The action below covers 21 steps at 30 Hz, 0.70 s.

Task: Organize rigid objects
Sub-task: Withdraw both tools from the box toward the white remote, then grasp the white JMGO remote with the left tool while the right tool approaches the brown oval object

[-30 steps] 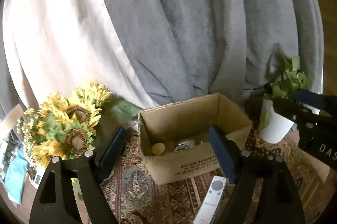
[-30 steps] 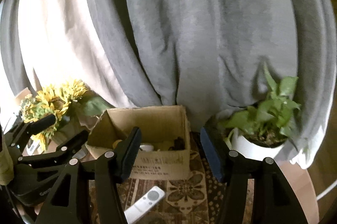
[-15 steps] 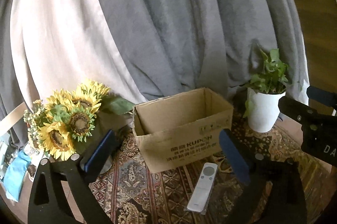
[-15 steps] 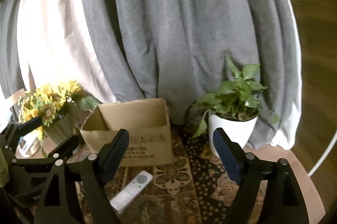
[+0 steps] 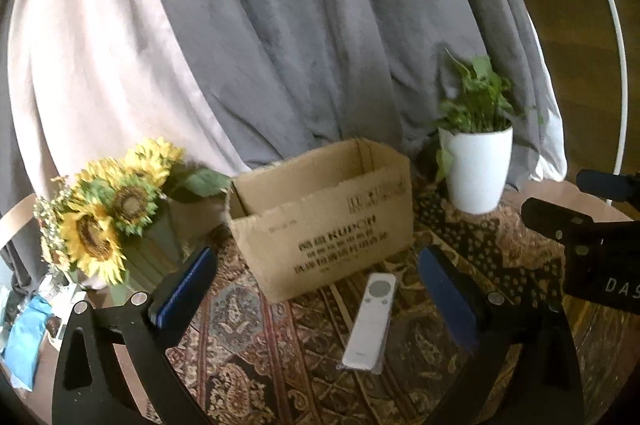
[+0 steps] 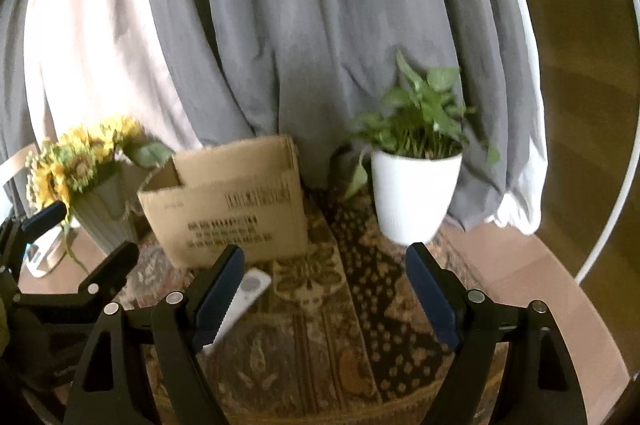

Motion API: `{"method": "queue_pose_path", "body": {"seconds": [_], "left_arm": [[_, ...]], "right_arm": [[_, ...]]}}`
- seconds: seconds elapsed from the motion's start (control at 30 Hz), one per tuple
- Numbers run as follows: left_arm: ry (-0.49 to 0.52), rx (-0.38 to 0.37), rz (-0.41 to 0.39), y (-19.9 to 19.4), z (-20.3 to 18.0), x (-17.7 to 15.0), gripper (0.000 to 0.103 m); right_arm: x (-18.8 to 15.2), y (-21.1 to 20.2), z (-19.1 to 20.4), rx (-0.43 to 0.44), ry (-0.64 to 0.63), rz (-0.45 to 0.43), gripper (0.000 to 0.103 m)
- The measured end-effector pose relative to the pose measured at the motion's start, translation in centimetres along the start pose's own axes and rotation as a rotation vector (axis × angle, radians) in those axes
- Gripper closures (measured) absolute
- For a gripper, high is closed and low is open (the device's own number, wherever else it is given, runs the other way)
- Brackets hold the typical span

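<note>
A white remote [image 5: 370, 321] lies on the patterned cloth [image 5: 260, 357] just in front of an open cardboard box [image 5: 320, 225]. My left gripper [image 5: 316, 257] hangs open above the cloth, its jaws spread wide, with the remote lying below and between them, untouched. In the right wrist view the remote [image 6: 250, 287] is half hidden behind a finger [image 6: 218, 293] of my right gripper [image 6: 326, 251], which is open and holds nothing. The box [image 6: 232, 213] stands beyond that gripper, to the left. What is inside the box is hidden from both views.
A white pot with a green plant [image 5: 476, 173] stands right of the box, and a vase of sunflowers [image 5: 104, 209] left of it. Grey and pale drapes hang behind. The round table's bare edge [image 6: 540, 285] curves past on the right. Small clutter [image 5: 28, 337] lies far left.
Both grippers have pulled back from the box and sunk lower, and their jaws have spread wider. The box's inside has dropped out of sight. The whole remote now shows.
</note>
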<state>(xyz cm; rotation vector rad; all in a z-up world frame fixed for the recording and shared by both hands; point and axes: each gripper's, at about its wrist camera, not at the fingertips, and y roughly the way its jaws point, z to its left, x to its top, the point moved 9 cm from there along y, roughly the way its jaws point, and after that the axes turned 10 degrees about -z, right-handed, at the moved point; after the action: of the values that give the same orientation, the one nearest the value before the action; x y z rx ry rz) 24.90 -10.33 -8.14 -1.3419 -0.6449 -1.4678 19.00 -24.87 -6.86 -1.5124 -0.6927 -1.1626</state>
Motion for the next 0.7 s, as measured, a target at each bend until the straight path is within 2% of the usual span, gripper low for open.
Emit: {"method": "queue_pose_path", "body": {"seconds": [0.47,0.7], "left_arm": [[0.013,-0.137,0.136,2.7,-3.1,-6.2,0.003],[0.033,-0.189,0.172,4.2,-4.1,-7.9,0.008]], "right_arm": [[-6.2,0.9,-0.9,-0.084,-0.025,0.102,0.021],[-8.8,2.1,-1.0,-0.095,-0.007,0.174,0.034]]}}
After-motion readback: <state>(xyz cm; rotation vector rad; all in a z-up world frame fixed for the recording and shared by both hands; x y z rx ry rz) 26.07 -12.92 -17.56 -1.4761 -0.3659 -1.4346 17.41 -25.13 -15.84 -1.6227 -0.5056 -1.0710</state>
